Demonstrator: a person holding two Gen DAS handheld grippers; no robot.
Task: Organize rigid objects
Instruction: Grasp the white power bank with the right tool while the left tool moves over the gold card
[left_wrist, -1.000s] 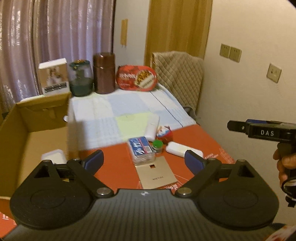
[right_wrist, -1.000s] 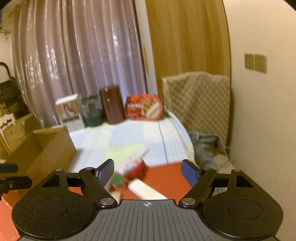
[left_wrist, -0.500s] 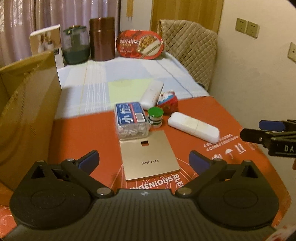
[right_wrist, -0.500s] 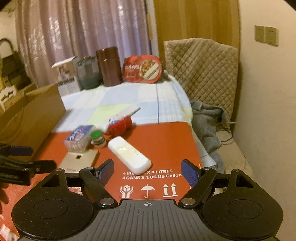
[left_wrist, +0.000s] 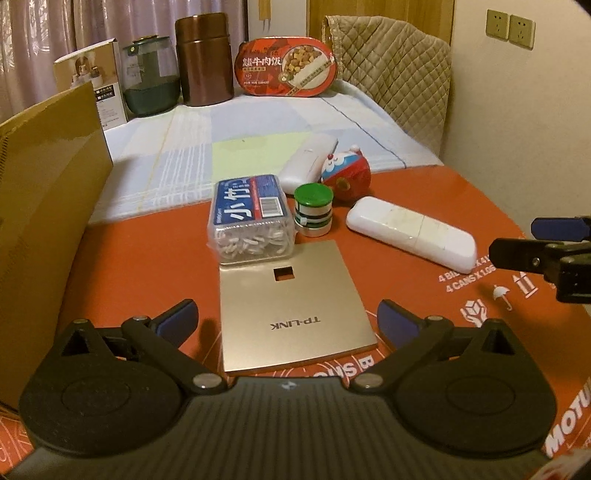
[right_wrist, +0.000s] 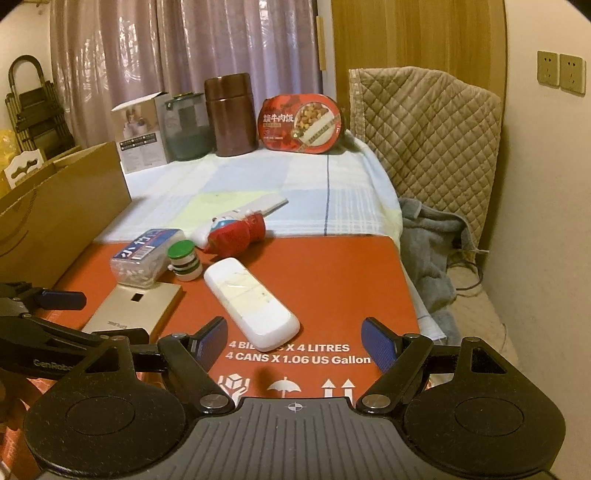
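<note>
On the red cardboard sheet (left_wrist: 147, 266), a white remote (left_wrist: 410, 236) lies flat, long axis diagonal. Both the left gripper (left_wrist: 286, 323) and right gripper (right_wrist: 293, 341) hover spread, empty (only the right view shows grey cloth (right_wrist: 428, 236)).

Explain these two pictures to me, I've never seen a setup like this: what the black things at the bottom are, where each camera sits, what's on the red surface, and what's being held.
No robot here: a person carries a hand-held gripper in each hand, each with a camera looking along its two blue-tipped fingers.

One picture comes from the left gripper, the other from the right gripper. Each also glimpses the other at its edge.

On the red board lie a gold TP-LINK plate, a clear box with a blue label, a green-capped pot, a red toy and a white case. A cardboard box stands at the left.

Both grippers are open; nothing is held.
</note>
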